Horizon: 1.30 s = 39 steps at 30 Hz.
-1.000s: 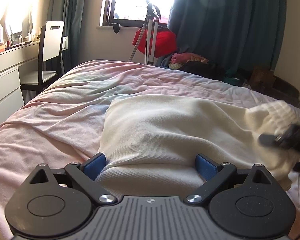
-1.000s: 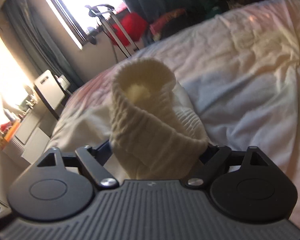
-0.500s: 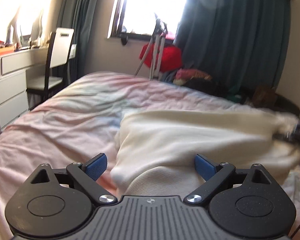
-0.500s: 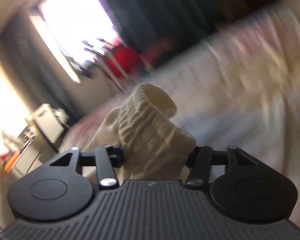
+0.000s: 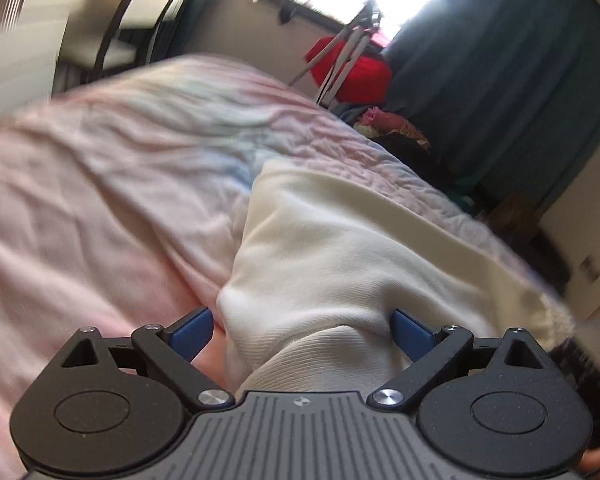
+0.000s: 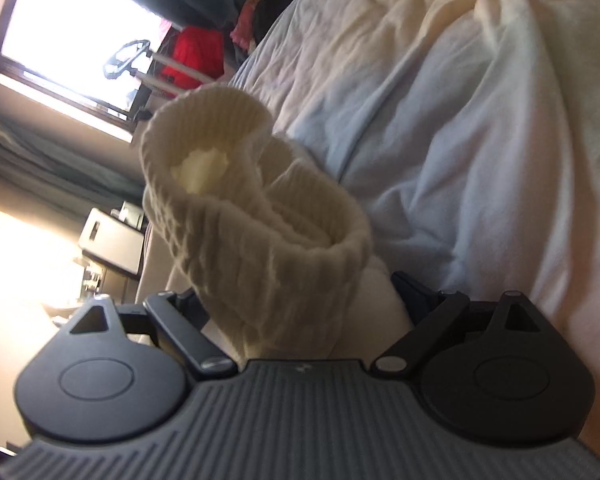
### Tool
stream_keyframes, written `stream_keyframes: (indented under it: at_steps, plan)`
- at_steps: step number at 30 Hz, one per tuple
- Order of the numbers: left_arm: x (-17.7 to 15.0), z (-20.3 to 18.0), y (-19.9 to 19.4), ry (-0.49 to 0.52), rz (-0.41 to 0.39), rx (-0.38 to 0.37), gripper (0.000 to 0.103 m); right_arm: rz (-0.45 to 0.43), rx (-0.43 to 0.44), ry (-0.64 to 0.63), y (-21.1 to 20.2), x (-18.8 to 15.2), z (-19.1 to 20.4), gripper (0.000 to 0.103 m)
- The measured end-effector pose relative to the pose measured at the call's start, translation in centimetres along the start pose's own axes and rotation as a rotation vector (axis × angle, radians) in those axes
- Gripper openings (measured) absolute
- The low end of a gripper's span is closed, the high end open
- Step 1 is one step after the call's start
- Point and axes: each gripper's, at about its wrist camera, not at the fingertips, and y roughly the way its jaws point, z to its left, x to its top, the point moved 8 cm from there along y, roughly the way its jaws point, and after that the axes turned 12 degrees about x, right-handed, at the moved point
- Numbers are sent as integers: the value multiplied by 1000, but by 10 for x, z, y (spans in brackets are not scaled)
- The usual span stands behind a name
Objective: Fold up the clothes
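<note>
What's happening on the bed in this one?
A person with a gripper in each hand is folding a cream sweater on a pink bedspread. The left gripper is open, with the garment bunched between its blue pads. The right gripper has the ribbed cuff between its fingers, and its jaws are opening.

No readable text, labels or numbers in either wrist view; everything ahead of both grippers is unmarked.
</note>
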Motion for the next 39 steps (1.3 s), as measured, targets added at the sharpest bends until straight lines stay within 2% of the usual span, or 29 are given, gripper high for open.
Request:
stream_keyframes:
  at_steps: [3,7,11,15,18,24,30,33,37,39]
  plan:
    - [-1,9,5,-91,57,-56,93,10,26,-59,-7,-5,20,93]
    - [-2,18,9,-165,101,-93,94,4,57,-104,-12,-7,35,93]
    - [-6,19,14,-190,133,-119,94,31,-26,-62,1,-8,10,93]
    - [-8,19,13,-185,132,-120,94,34,-46,-64,8,-9,7,92]
    - [-8,20,13,-191,138,-132,92,26,-56,-91,8,-10,11,84]
    - [-11,20,11,-189,134,-147,88,14,-46,-52,4,-6,9,72]
    - [-9,19,7,-156,123,-142,80,-18,-16,-72,-7,-3,23,51]
    - [-5,18,3,-142,123,-154,72,-35,16,-73,-15,-1,33,45]
    - [2,13,-10,-127,84,-179,55,-50,68,-124,-30,-2,57,42]
    - [6,7,-20,-127,61,-207,50,-60,93,-137,-41,2,66,41]
